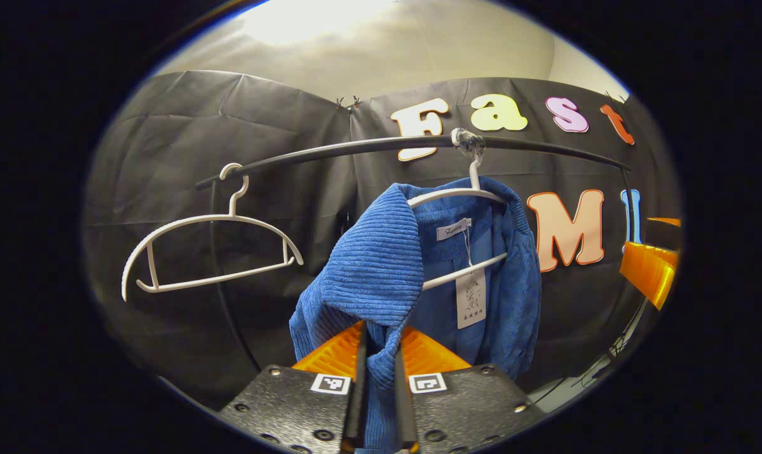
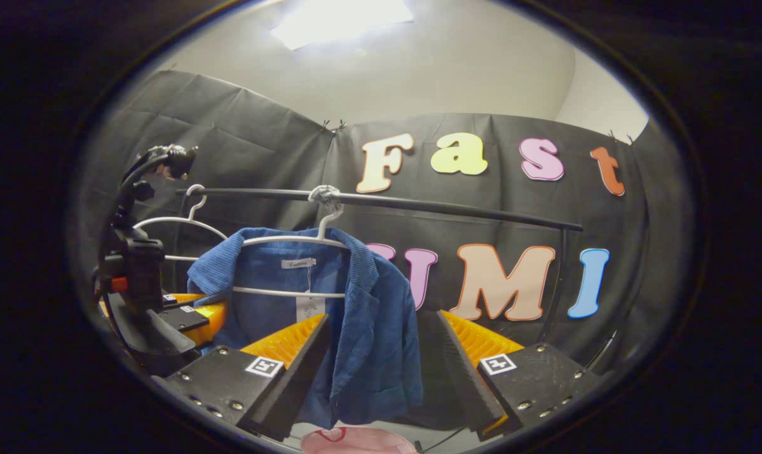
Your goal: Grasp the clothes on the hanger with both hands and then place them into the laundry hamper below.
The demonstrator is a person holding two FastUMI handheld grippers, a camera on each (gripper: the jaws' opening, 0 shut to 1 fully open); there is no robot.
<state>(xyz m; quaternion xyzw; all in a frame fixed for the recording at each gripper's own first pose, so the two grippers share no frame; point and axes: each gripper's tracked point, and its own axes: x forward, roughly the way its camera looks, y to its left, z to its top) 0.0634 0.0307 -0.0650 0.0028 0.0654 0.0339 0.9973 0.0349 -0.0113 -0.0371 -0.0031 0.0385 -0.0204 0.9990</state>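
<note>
— Jacket (image 1: 381, 271): blue ribbed cloth, soft and floppy, likely light. It hangs on a white hanger (image 1: 459, 195) from the black rail (image 1: 355, 148).
— Where to hold?
— Left gripper (image 1: 381, 378) has its jaws clamped on a bunched fold at one front edge. Right gripper (image 2: 381, 359) has jaws wide apart around the other front panel, not touching. I'd pinch there, near the lapel, since it may snag on the hanger.
— Hamper?
— Perhaps that pink rim (image 2: 355, 441) below.
</note>
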